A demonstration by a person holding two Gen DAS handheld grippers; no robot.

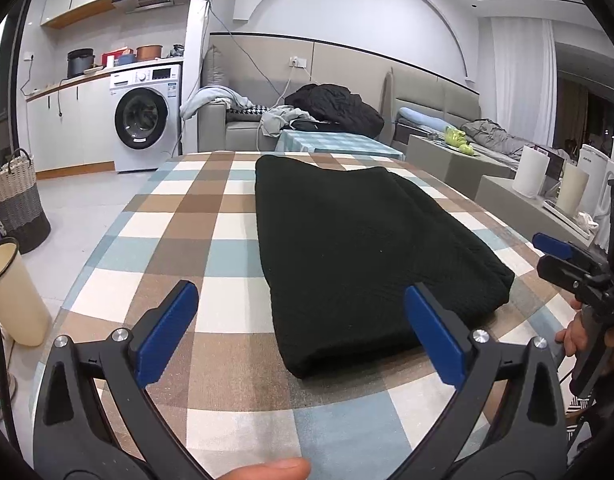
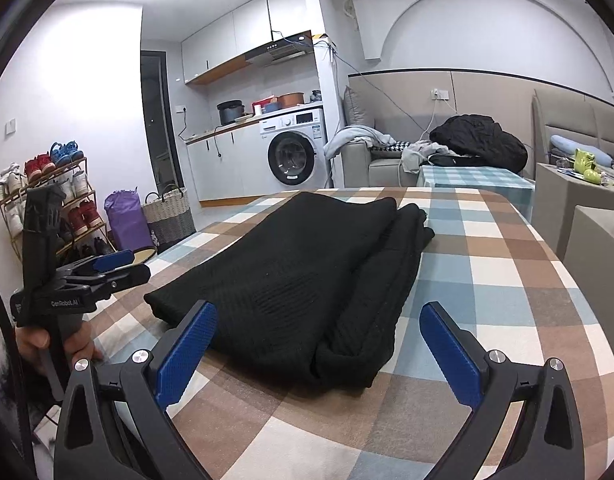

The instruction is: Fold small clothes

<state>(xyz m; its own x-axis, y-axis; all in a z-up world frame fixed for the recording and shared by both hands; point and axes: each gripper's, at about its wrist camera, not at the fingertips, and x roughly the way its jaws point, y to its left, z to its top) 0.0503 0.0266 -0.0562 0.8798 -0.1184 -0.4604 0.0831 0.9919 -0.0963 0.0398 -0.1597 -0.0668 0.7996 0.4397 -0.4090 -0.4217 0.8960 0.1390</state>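
Observation:
A black knit garment (image 1: 359,252) lies folded lengthwise in a long rectangle on the checked tablecloth (image 1: 179,232). It also shows in the right wrist view (image 2: 307,280), with a thicker folded edge on its right. My left gripper (image 1: 303,312) is open and empty, just short of the garment's near end. My right gripper (image 2: 319,332) is open and empty, also at the near end. Each gripper shows in the other's view: the right one (image 1: 555,256) at the table's right edge, the left one (image 2: 111,264) at the left edge.
A woven laundry basket (image 1: 15,200) and a cream bin (image 1: 11,292) stand on the floor left of the table. A sofa with a black coat (image 1: 335,108) and a second checked table (image 1: 335,140) lie beyond. White canisters (image 1: 531,172) stand at right. A shoe rack (image 2: 47,200) stands far left.

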